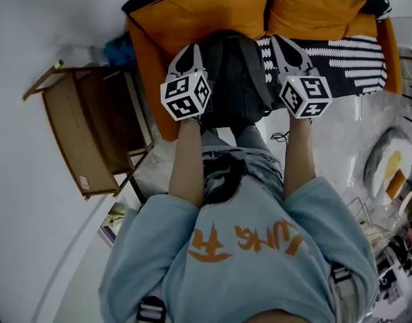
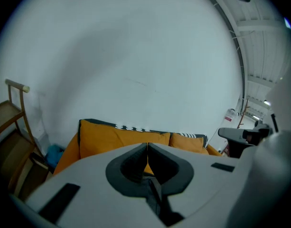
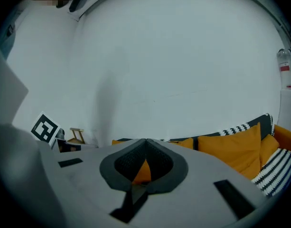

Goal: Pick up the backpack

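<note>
Lying on the orange sofa (image 1: 212,9), the dark backpack (image 1: 236,79) sits between the two tools in the head view: just right of the left tool (image 1: 189,51) and just left of the right tool (image 1: 281,42). Each tool has its jaws pressed together on nothing (only sofa cushions show beyond their tips). Whether either touches the backpack cannot be told.
</note>
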Demonstrator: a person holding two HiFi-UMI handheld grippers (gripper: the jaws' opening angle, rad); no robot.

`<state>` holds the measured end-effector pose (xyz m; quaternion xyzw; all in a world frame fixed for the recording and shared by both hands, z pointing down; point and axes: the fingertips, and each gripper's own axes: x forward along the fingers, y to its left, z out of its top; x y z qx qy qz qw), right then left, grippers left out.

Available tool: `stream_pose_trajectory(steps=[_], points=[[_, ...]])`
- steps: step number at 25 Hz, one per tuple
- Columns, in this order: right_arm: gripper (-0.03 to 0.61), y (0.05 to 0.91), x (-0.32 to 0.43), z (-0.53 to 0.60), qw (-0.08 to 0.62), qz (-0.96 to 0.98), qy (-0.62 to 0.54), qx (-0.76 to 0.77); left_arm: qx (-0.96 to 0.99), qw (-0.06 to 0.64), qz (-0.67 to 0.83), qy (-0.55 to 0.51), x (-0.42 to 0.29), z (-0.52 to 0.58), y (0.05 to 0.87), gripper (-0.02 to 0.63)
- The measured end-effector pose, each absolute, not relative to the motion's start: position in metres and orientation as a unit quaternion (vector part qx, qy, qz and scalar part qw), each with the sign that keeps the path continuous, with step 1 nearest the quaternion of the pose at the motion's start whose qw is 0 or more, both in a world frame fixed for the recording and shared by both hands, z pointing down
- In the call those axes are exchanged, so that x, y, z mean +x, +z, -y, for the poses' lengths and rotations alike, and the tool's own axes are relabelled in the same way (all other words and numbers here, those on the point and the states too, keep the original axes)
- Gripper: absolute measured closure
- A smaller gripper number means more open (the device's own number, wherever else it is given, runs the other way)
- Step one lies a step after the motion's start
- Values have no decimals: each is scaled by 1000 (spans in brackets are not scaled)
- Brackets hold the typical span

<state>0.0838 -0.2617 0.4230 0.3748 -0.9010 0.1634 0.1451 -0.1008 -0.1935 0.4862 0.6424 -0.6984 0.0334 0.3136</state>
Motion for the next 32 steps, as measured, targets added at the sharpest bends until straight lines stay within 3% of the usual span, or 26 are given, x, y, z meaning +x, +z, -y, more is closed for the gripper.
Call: stream_pose_trajectory(steps=[8,32], points=[[581,479,93,282,212,913,150,316,597,346,722,54,-79,186,520,592],[581,611,107,275,278,879,241,303,589,443,662,134,-59,192,649,591]])
